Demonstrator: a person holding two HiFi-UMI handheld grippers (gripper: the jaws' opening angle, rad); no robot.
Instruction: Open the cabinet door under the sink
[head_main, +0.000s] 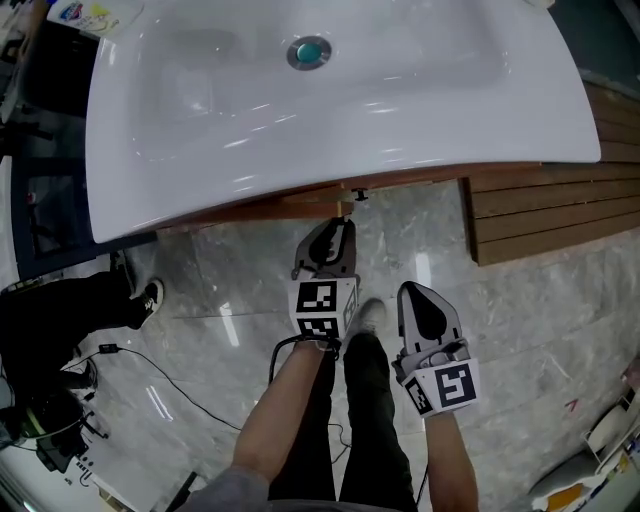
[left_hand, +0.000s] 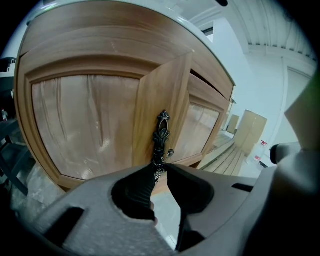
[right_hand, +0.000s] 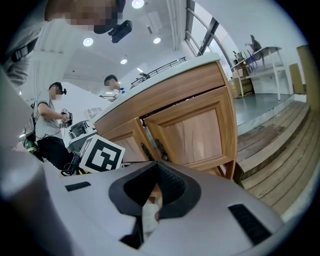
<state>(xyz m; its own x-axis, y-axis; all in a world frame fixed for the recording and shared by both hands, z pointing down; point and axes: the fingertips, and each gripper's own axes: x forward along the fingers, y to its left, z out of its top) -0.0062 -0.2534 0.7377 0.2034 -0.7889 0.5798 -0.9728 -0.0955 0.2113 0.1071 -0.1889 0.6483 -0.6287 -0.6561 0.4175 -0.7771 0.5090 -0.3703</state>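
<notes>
Our left tongs (left_hand: 159, 167) pinch only the lower tip of the handle (left_hand: 161, 134) on the ajar cabinet door (left_hand: 162, 95). Pulling askew, we could slip off. Our right tongs (right_hand: 156, 164) rest closed, empty.

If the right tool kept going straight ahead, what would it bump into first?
Probably the right-hand cabinet door, close to its dark handle, though depth is hard to judge.

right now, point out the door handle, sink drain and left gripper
door handle (left_hand: 161, 131): left gripper view, its ornate middle
sink drain (head_main: 308, 52): head view, its centre
left gripper (left_hand: 160, 168): left gripper view, between its fingertips
</notes>
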